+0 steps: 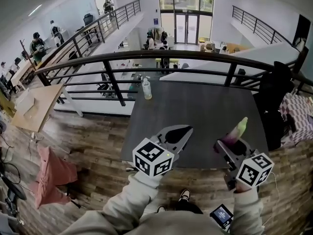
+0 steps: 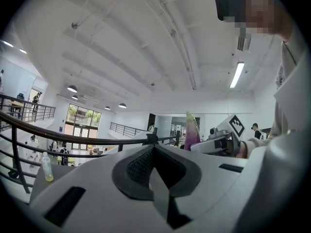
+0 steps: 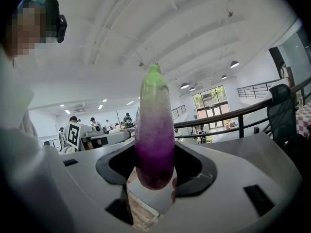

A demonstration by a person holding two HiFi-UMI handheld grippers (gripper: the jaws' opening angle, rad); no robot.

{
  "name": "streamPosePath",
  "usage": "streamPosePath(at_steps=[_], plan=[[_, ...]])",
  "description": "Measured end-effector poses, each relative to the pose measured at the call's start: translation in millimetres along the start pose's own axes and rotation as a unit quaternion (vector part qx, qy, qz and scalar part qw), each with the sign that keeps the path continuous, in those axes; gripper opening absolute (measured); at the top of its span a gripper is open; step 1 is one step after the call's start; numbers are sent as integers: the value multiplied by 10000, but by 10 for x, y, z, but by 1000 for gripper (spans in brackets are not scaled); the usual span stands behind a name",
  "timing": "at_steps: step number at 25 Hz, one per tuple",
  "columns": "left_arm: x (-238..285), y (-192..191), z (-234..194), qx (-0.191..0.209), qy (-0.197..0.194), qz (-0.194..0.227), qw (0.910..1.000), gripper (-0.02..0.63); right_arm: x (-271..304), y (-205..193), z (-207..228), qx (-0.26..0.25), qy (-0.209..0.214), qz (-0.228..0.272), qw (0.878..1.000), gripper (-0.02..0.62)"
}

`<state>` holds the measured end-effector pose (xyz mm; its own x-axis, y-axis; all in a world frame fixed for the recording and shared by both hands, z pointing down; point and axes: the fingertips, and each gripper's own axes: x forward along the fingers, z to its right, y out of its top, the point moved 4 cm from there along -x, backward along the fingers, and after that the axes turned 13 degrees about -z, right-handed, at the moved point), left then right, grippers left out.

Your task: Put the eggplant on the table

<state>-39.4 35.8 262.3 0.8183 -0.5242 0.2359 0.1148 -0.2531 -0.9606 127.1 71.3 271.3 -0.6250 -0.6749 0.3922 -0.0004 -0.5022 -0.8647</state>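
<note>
Gripping the eggplant (image 3: 154, 130) upright, right tool (image 3: 155, 178) hovers over the counter (image 1: 195, 106) at 5 o'clock; left tool (image 1: 182, 132) closed, empty. Released early, eggplant may topple and roll off the edge.

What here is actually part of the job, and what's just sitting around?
Part of the job:
- eggplant, gripped in the right gripper
- dark table, where it should go

Just lying about:
- bottle, near the table's far left corner
- black chair, beside the table
- pink cloth, on the floor
- left gripper, holding nothing
</note>
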Motion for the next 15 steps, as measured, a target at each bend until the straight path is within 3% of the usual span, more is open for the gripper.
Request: streamPosePath(at_steps=[15], plan=[[1100, 466, -586, -41, 216, 130, 9997, 3, 383, 629, 1162, -94, 168, -35, 9998, 235]])
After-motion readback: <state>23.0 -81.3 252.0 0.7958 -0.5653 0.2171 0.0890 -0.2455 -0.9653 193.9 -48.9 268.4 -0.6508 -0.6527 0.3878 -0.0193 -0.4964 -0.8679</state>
